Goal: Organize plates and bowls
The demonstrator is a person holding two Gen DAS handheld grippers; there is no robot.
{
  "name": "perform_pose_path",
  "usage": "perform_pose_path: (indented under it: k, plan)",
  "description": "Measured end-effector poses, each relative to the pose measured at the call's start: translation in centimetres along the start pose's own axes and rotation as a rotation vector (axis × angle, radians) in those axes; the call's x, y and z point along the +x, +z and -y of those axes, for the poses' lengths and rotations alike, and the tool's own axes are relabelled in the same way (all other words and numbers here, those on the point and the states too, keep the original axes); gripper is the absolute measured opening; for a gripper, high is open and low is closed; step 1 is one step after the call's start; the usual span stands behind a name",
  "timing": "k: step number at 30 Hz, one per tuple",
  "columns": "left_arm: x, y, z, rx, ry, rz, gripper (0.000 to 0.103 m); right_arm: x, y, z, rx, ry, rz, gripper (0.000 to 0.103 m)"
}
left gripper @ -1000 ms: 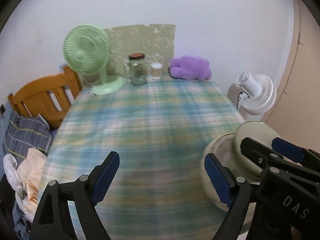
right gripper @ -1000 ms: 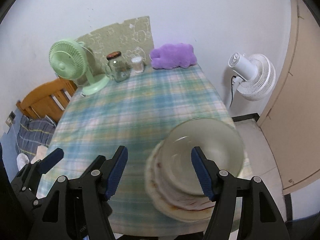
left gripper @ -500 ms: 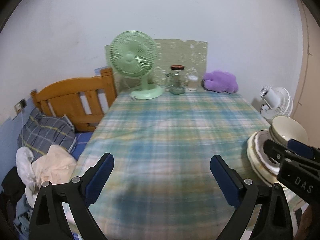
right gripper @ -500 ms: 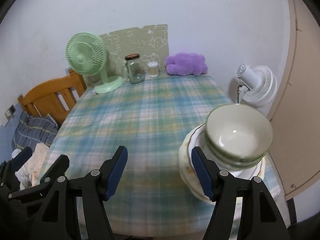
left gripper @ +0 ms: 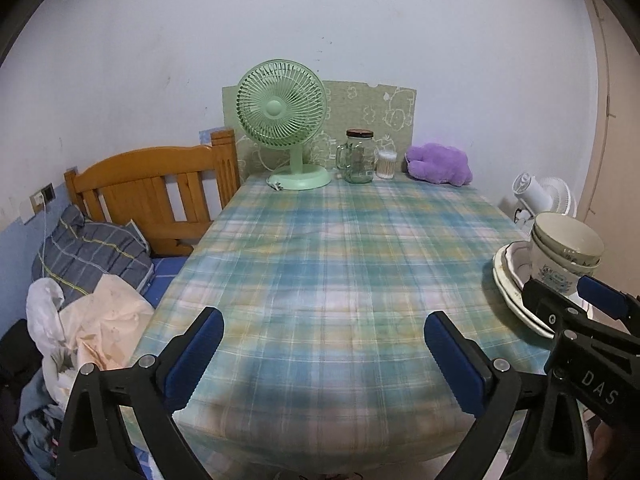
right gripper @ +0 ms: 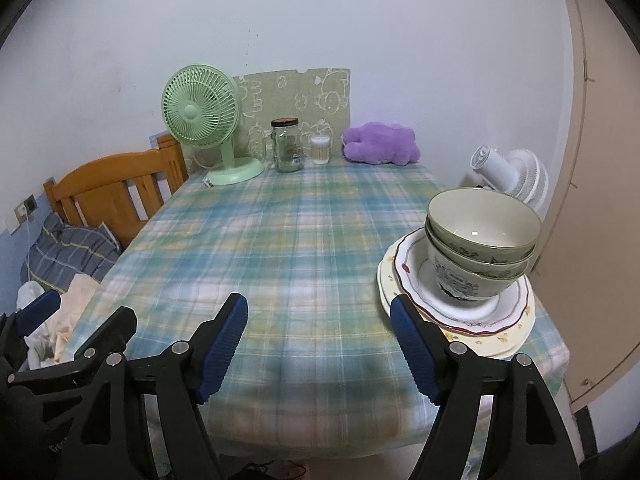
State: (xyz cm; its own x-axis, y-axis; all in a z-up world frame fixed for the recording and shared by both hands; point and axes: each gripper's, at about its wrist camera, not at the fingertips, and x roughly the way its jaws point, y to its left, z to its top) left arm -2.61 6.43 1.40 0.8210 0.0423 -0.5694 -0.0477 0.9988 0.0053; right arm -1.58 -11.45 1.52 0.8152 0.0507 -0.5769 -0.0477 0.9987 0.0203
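Note:
Three nested bowls (right gripper: 480, 236) stand on a pile of plates (right gripper: 460, 316) at the table's near right corner; the bowls (left gripper: 564, 248) and plates (left gripper: 506, 276) also show at the right edge of the left wrist view. My right gripper (right gripper: 320, 320) hovers over the tablecloth just left of the plates. Its jaws are opening with nothing between them, and its right fingertip sits close to the plates' rim. My left gripper (left gripper: 322, 344) is over the near middle of the table, jaws opening wide around bare cloth. Each gripper shows in the other's view, the right gripper (left gripper: 580, 304) beside the stack.
Along the far wall stand a green fan (left gripper: 280, 120), a glass jar (left gripper: 359, 158), a cotton swab tub (left gripper: 386, 164) and a purple plush (left gripper: 440, 164). A wooden headboard (left gripper: 152, 196) and bedding (left gripper: 88, 256) lie left. A white floor fan (right gripper: 508, 172) and a door (right gripper: 600, 200) are right.
Both grippers have drawn back from the table. The bowl and plate stack, earlier between the right fingers, now sits to their right. Both jaws stand wider.

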Motion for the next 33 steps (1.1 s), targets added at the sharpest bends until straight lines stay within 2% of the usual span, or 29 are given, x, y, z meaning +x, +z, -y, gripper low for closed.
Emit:
perform_pose_path:
  k: [4,33]
  plan:
    - [-0.1,0.1,0.1,-0.016,-0.013,0.004,0.102,-0.3,0.2,0.3,-0.001,-0.02,0.022,0.081]
    - [-0.6,0.0,1.1,-0.01,0.007,0.011,0.103,-0.7,0.0,1.7,0.03,-0.02,0.018,0.086]
